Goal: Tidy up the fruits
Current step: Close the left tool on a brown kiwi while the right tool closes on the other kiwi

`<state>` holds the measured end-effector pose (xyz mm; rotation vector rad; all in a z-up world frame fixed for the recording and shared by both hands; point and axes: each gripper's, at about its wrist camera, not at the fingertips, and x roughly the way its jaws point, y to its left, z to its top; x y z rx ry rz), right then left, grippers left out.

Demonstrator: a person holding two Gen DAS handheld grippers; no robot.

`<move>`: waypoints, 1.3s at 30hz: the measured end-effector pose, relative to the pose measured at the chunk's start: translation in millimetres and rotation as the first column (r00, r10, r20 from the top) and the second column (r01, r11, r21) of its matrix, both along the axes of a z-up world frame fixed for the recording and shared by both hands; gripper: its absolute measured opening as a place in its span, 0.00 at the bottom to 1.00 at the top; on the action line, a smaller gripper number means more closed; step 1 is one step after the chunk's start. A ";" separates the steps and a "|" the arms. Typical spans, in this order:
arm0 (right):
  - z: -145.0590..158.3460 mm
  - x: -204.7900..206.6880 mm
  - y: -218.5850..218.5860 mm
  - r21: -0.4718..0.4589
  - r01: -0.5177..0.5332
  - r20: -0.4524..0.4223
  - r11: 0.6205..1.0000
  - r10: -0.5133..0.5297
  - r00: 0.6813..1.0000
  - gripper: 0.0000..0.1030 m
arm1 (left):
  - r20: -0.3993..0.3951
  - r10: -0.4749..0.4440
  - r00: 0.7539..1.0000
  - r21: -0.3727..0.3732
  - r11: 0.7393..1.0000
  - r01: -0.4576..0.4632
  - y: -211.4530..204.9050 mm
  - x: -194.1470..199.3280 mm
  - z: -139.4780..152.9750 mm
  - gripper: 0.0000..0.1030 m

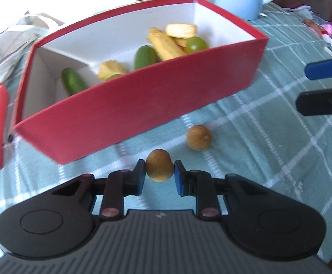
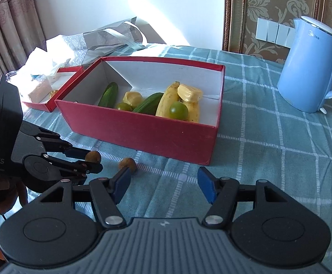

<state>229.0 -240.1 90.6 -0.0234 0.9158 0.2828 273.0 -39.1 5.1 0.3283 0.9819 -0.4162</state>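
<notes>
My left gripper [image 1: 159,175] clamps a brown longan [image 1: 159,168]; the red box [image 1: 143,105] fills the frame above it. My right gripper [image 2: 163,183] gapes, holding nothing.

Count by kind, both views combined.

- Red boxes: two. The large box [image 2: 143,134] holds the produce; a shallow one [image 2: 52,105] sits beside it.
- Longans: two, brown and round: one [image 1: 159,168] between gripper fingers, one [image 1: 198,137] on the cloth.
- Cucumbers: two, [image 2: 108,94] and [image 2: 148,104].
- Bananas: two, [image 2: 167,100] and [image 2: 194,111].
- Green round fruits: two, [image 2: 178,111] and [image 2: 124,106].
- Pale yellow wrapped pieces: two, [image 2: 190,93] and [image 2: 132,97].
- Kettles: one, blue [image 2: 309,68].
- Grippers: two, left [image 1: 159,178] and right [image 2: 163,185].
- Bags: one grey bag [image 2: 111,38]; further wrappings behind it are too jumbled to count.
</notes>
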 end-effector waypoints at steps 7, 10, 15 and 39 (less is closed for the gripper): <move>-12.8 5.0 28.2 -0.022 -0.111 0.013 0.994 0.111 0.994 0.62 | 0.018 0.201 0.980 -0.003 0.980 -0.201 34.9 5.6 11.2 0.23; -22.8 10.1 44.3 -0.043 -0.156 0.008 0.987 0.157 0.988 0.58 | 0.033 0.256 0.966 -0.012 0.967 -0.255 47.7 6.7 15.9 0.23; -34.3 17.5 66.5 -0.071 -0.219 0.013 0.973 0.221 0.975 0.57 | 0.026 0.296 0.955 -0.009 0.955 -0.296 60.9 9.1 17.1 0.23; -85.0 56.1 100.6 -0.185 -0.275 -0.072 0.944 0.266 0.961 0.28 | 0.013 0.324 0.946 -0.001 0.946 -0.324 70.4 5.8 14.7 0.24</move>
